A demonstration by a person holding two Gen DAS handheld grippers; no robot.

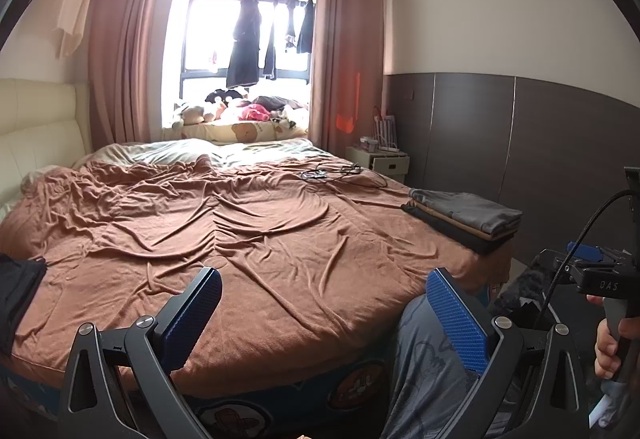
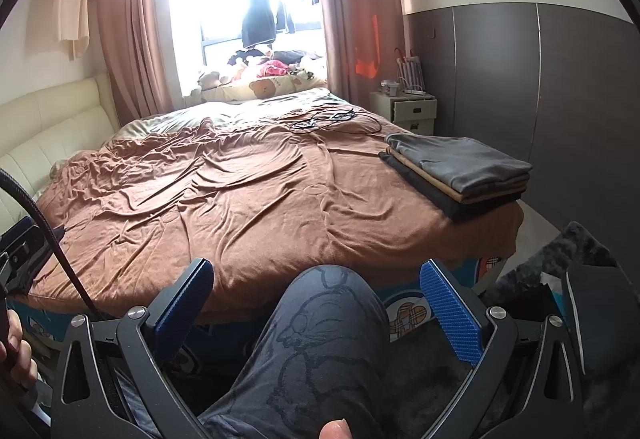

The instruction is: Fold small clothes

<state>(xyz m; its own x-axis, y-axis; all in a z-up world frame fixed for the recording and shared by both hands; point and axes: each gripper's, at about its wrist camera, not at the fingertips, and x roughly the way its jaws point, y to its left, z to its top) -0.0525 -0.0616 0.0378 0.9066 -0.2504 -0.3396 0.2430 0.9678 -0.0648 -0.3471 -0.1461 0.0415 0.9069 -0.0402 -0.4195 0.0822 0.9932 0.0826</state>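
The room is a bedroom: a bright window (image 1: 240, 35) with dark garments hanging in it, pink curtains (image 1: 124, 51) on both sides, and a grey panelled wall (image 1: 500, 127) on the right. A bed (image 1: 224, 223) covered by a wrinkled brown blanket fills the middle of both views. A cream headboard (image 1: 36, 127) stands at its left. A small nightstand (image 1: 384, 159) sits beyond the far right corner, and thin black cables (image 1: 336, 171) lie on the blanket near that corner.

The task items, a stack of folded clothes (image 2: 456, 169), rest on the right edge of the bed: a grey piece on top, tan pieces under it, a black piece at the bottom. A dark garment (image 1: 18, 291) lies at the left edge of the bed, partly out of frame.

I hold my left hand-held gripper (image 1: 324, 313) in front of the near edge of the bed. Its jaws are spread wide and contain nothing. My right hand-held gripper (image 2: 316, 303) is held over my knee (image 2: 332, 315), which is clad in grey printed trousers. Its jaws are likewise spread wide and empty. Neither touches the stack.
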